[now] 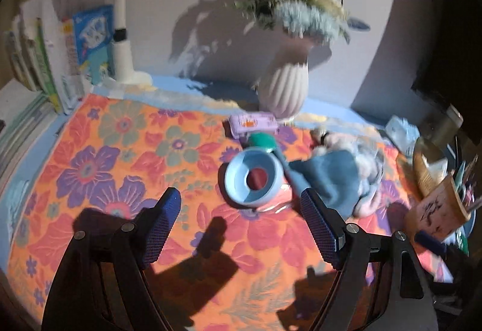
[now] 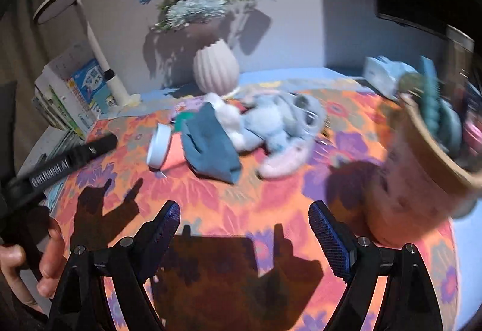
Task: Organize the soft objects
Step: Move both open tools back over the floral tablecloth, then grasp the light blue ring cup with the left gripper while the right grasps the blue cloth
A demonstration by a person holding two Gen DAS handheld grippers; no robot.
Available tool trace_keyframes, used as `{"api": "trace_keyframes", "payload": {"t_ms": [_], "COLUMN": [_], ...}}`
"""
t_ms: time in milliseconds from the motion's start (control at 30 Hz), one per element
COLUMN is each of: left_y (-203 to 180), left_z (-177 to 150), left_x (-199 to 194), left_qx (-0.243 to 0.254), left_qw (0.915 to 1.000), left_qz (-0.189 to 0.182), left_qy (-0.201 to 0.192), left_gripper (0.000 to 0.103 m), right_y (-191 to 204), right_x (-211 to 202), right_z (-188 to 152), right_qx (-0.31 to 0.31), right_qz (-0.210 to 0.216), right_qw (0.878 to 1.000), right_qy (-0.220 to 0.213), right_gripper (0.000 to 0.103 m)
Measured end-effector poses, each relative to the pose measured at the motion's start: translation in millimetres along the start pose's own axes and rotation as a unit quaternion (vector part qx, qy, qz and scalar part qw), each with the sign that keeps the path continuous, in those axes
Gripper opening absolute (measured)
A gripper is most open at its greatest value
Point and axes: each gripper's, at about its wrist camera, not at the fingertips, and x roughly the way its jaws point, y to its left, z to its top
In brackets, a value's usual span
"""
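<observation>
A grey and pink plush toy [image 2: 280,126] lies on the floral tablecloth [image 2: 241,198], with a folded blue cloth [image 2: 211,147] against its left side. Both also show in the left wrist view, the plush toy [image 1: 361,162] behind the blue cloth [image 1: 328,180]. My left gripper [image 1: 241,225] is open and empty, hovering just short of a light blue ring-shaped object [image 1: 253,177]. My right gripper [image 2: 244,237] is open and empty above the cloth, nearer than the plush toy. The left gripper's body and the hand holding it [image 2: 45,180] show at the left of the right wrist view.
A ribbed white vase of blue and cream flowers [image 1: 283,89] stands at the back. A purple packet [image 1: 253,124] and a green object [image 1: 260,141] lie behind the ring. A woven basket [image 2: 427,156] holding teal items stands at the right. Books [image 1: 60,59] and a lamp base [image 1: 123,59] are at left.
</observation>
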Motion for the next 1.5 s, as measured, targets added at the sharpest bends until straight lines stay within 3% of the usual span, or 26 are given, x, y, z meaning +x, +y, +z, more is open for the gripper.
{"api": "trace_keyframes", "payload": {"t_ms": [333, 600, 633, 700, 733, 800, 833, 1000, 1067, 1367, 1500], "left_y": [10, 15, 16, 16, 16, 17, 16, 13, 13, 10, 18], "left_z": [9, 12, 12, 9, 9, 9, 9, 8, 9, -6, -7], "left_x": [68, 94, 94, 96, 97, 94, 92, 83, 78, 47, 47], "left_qx": [-0.019, -0.048, -0.05, -0.053, -0.054, -0.054, -0.052, -0.041, -0.04, -0.013, -0.022], "left_qw": [0.9978, 0.9963, 0.9961, 0.9957, 0.9956, 0.9957, 0.9954, 0.9968, 0.9955, 0.9978, 0.9955], "left_qz": [-0.032, -0.052, -0.055, -0.061, -0.062, -0.067, -0.075, -0.068, -0.085, -0.064, -0.091], "left_qy": [0.055, 0.05, 0.047, 0.046, 0.045, 0.035, 0.03, 0.009, 0.0, -0.012, 0.01], "left_gripper": [0.08, 0.08, 0.08, 0.08, 0.08, 0.07, 0.062, 0.053, 0.022, 0.018, 0.02], "right_y": [14, 27, 30, 33, 36, 39, 39, 37, 36, 27, 23], "right_x": [64, 98, 99, 101, 103, 107, 107, 96, 90, 29, 19], "right_z": [24, 32, 32, 32, 30, 27, 26, 24, 23, -3, -8], "right_qx": [-0.013, -0.031, -0.036, -0.047, -0.054, -0.061, -0.062, -0.06, -0.055, -0.059, -0.058], "right_qz": [0.014, -0.001, -0.004, -0.008, -0.006, -0.011, -0.013, 0.002, 0.015, 0.05, 0.049], "right_qw": [0.999, 0.999, 0.999, 0.998, 0.998, 0.997, 0.997, 0.998, 0.998, 0.997, 0.997], "right_qy": [0.027, 0.033, 0.03, 0.029, 0.034, 0.042, 0.042, 0.022, 0.017, 0.0, 0.009], "right_gripper": [0.086, 0.086, 0.084, 0.062, 0.056, 0.036, 0.033, 0.015, 0.012, 0.01, 0.014]}}
